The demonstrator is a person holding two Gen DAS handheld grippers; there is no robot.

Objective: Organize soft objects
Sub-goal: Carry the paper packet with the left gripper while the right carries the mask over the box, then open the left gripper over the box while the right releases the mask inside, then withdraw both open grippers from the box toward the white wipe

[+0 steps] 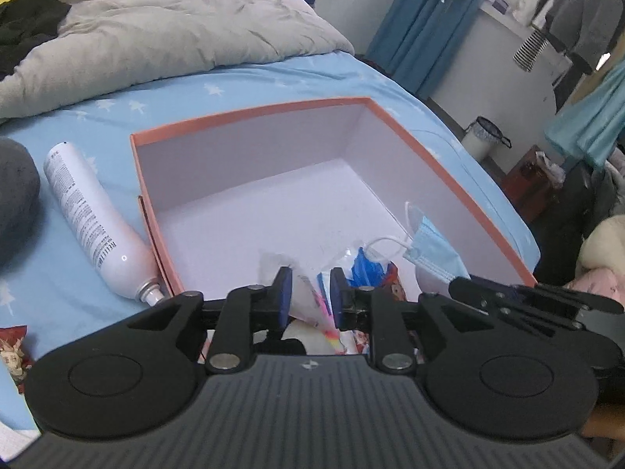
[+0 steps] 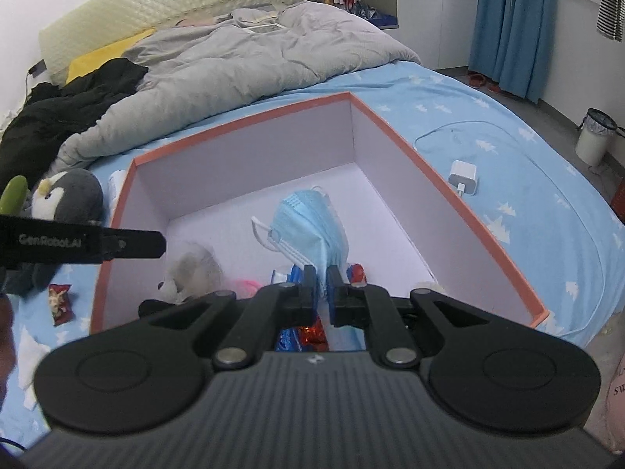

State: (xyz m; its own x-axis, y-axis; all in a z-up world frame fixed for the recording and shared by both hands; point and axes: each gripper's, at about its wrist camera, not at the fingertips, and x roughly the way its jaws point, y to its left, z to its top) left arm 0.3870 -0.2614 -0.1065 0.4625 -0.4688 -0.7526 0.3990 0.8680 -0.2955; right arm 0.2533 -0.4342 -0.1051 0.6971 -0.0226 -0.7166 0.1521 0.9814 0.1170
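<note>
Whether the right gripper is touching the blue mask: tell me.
Touching. The right wrist view shows the mask's lower edge pinched in the narrow slot between the two pads of the right gripper.

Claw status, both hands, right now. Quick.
Left claw: slightly open, with a clear packet between the pads; it does not look pinched.
Right claw: closed on the blue face mask.

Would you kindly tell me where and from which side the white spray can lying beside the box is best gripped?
Grip the white spray can across its round body near the middle, coming from above. It lies flat on the bed sheet, its nozzle end against the box wall, so only the top and open left side look free.
</note>
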